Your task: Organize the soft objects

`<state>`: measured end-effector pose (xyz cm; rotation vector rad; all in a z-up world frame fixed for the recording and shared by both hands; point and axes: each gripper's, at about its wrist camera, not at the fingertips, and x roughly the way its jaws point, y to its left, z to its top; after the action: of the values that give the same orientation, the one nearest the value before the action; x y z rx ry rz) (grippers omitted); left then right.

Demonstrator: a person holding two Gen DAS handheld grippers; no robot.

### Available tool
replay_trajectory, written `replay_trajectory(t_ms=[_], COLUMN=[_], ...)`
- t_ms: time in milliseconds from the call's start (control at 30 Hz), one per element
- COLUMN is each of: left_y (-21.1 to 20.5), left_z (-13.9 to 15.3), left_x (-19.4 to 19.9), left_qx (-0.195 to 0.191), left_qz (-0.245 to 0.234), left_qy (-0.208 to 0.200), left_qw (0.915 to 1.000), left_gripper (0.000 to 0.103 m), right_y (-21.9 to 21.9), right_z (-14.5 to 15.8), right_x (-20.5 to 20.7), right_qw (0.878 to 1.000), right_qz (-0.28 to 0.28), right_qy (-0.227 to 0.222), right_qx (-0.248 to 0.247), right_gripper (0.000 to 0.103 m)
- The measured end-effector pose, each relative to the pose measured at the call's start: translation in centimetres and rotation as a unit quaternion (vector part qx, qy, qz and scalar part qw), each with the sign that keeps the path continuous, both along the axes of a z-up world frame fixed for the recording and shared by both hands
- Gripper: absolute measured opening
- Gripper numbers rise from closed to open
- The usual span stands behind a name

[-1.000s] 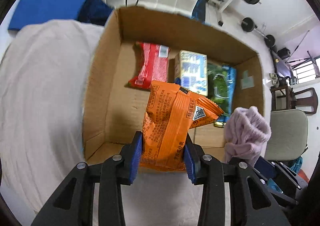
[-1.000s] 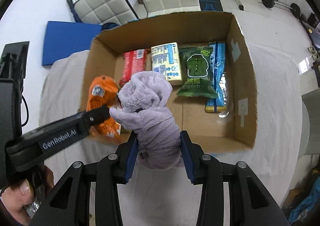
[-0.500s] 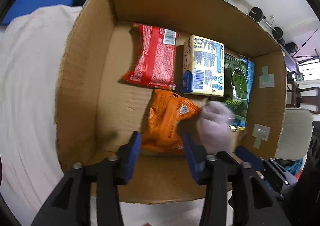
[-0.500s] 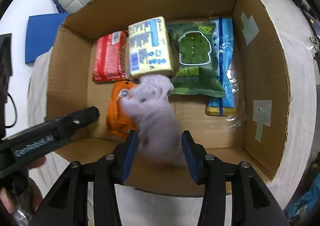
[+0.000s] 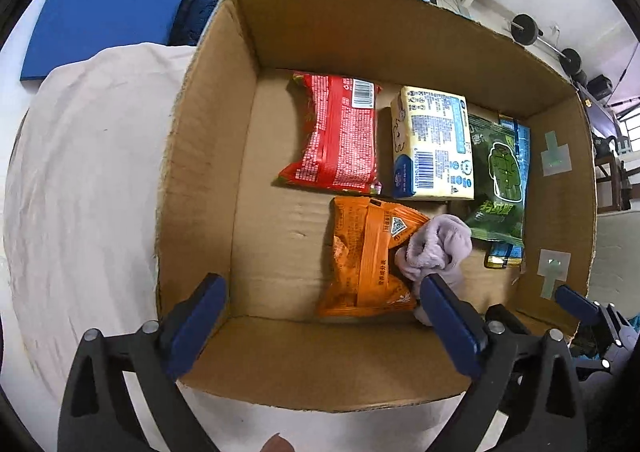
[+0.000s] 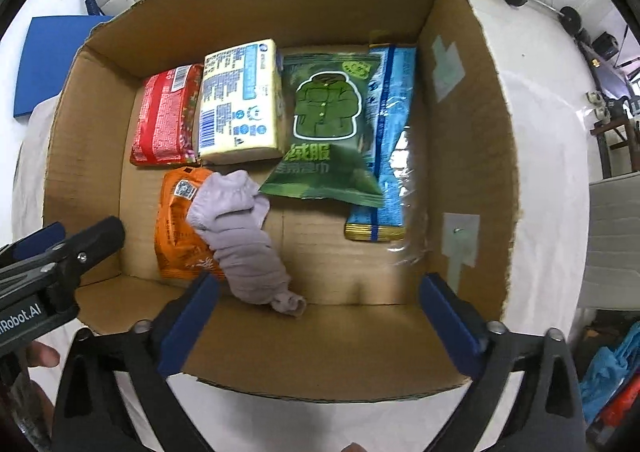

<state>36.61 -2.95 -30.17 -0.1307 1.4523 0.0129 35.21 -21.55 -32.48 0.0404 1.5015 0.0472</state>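
Observation:
An orange snack packet [image 5: 366, 258] [image 6: 180, 228] lies on the floor of an open cardboard box [image 5: 208, 140] [image 6: 468, 156], near its front wall. A lilac rolled cloth [image 5: 430, 250] [image 6: 244, 238] lies beside it, partly over its right edge. My left gripper [image 5: 324, 322] is open and empty above the box's front wall. My right gripper [image 6: 318, 326] is open and empty above the same wall, to the right. The left gripper's finger also shows in the right wrist view [image 6: 86, 242].
At the back of the box lie a red packet [image 5: 340, 136] [image 6: 166, 122], a yellow-and-blue tissue pack [image 5: 434, 146] [image 6: 240, 104], a green wipes pack [image 5: 498, 180] [image 6: 326, 132] and a blue packet [image 6: 392, 140]. The box stands on a white cloth [image 5: 80, 180]. Chairs, a blue mat [image 5: 92, 18] and weights are behind.
Both grippers have opened. The orange packet and the lilac cloth have dropped from them onto the box floor. Both grippers have pulled back toward the front wall.

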Motion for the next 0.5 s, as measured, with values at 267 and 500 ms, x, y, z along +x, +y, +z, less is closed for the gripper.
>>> replay_trajectory(t_ms=[267, 500], left_y=[-0.1, -0.5], left_z=[2.1, 6.2], left_x=[-1.4, -3.5], left_qx=[0.010, 0.021], left_qz=[0.000, -0.005], left_qy=[-0.023, -0.063], left_qw=[0.9997, 0.9977], left_gripper=[0.099, 0.099], right_y=[-0.7, -1.0], right_z=[0.9, 4.0], right_x=[-0.4, -2.0], right_qw=[1.000, 1.000], right_qz=[-0.002, -0.002], right_qy=[-0.005, -0.029], right_qx=[-0.013, -0.006], right_gripper=[0.103, 0.103])
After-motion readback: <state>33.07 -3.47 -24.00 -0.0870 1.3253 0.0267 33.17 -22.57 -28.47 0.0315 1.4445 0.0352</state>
